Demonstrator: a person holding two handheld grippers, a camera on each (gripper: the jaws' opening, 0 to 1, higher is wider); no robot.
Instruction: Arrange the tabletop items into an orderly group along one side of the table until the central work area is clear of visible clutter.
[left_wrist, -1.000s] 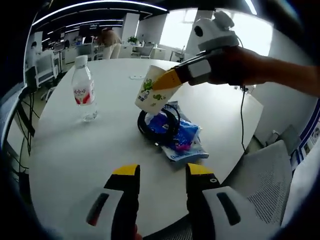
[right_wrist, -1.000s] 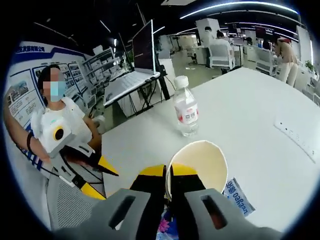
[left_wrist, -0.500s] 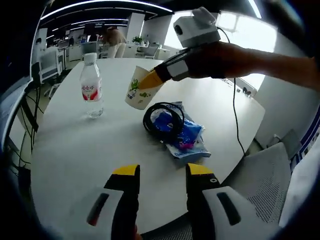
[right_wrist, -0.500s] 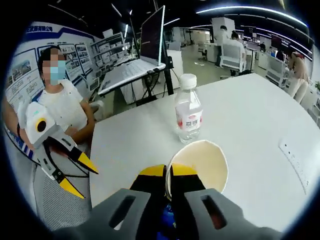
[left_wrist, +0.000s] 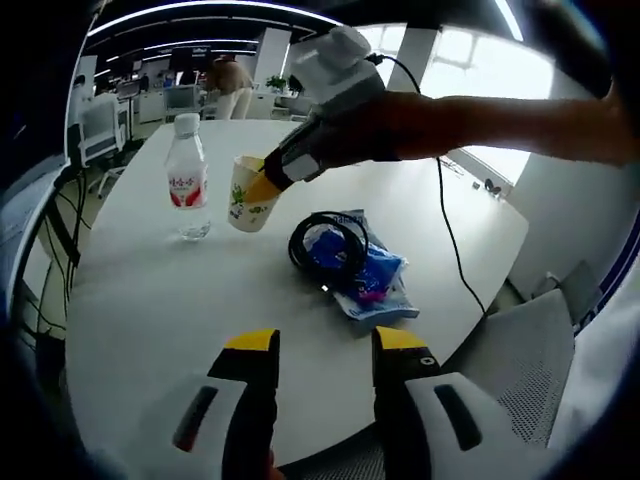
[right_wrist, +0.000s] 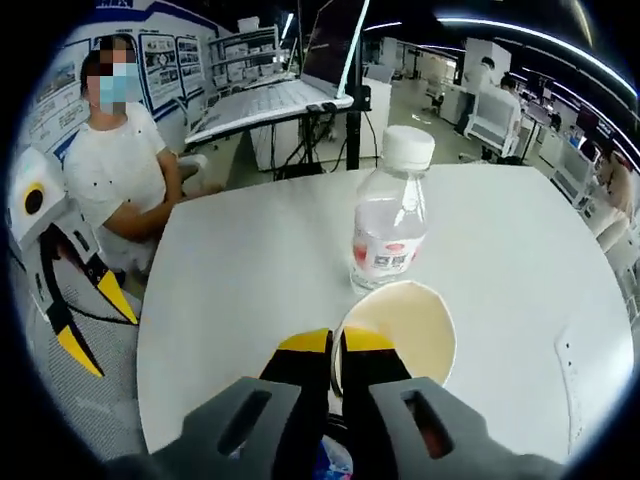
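The white table (left_wrist: 140, 300) is holding everything. A blue bag (left_wrist: 365, 275) is lying near the middle with a black cable (left_wrist: 325, 240) coiled on top. A bottle (left_wrist: 188, 178) with a red label, its writing too small to read, is standing near the far side. The right gripper (right_wrist: 335, 345) is pinching the rim of a paper cup (right_wrist: 400, 325) just beside the bottle. The left gripper (left_wrist: 315, 345) is hanging with jaws apart, holding nothing.

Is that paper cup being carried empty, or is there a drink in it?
Empty as far as shows: the right gripper view looks into the paper cup and its inside is bare, with no liquid visible.
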